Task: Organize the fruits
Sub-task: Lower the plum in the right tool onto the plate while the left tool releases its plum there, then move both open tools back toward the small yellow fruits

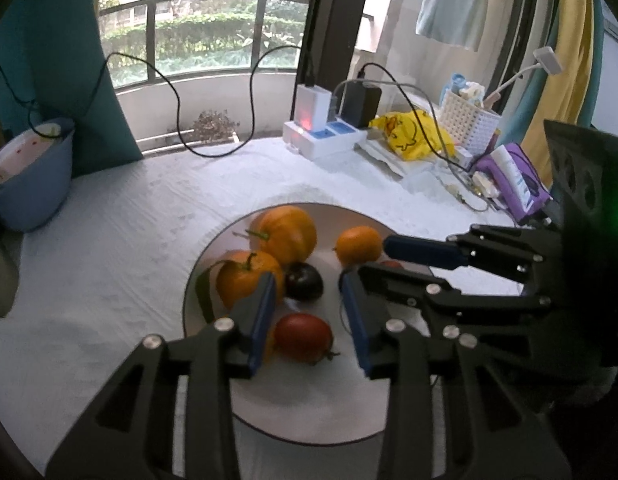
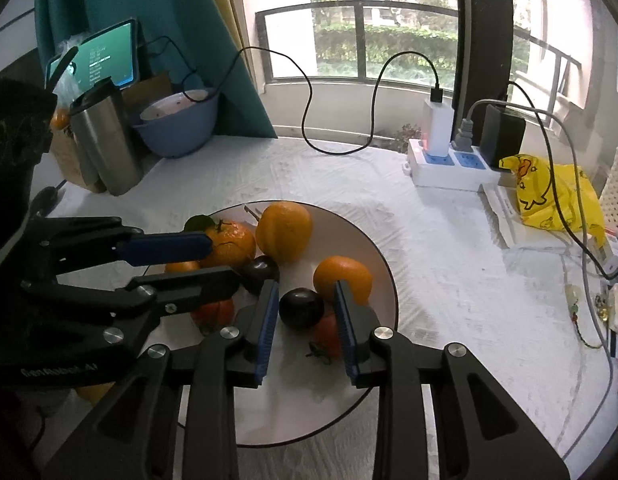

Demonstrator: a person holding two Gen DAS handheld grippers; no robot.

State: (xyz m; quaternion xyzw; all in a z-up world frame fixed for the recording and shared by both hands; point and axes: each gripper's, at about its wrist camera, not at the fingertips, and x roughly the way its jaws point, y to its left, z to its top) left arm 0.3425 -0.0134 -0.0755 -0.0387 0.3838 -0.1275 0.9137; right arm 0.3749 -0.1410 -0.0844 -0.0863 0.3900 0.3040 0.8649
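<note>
Ok, both your grippers hang over the plate [image 2: 383, 276]. L gripper [image 1: 309, 308]: jaws slightly apart, red tomato [image 1: 303, 337] sits between them, pads not touching it. R gripper [image 2: 306, 316]: jaws also parted, dark plum [image 2: 301, 307] in the gap, no contact either. Oranges [image 2: 283, 231], a 2nd plum [image 1: 303, 280] and another tomato [image 2: 327, 336] all on the plate, on a white tablecloth [image 2: 449, 280].

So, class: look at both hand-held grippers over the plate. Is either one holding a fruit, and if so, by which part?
Neither. The left hand-held gripper and the right hand-held gripper hover open above the fruit, touching nothing.
</note>
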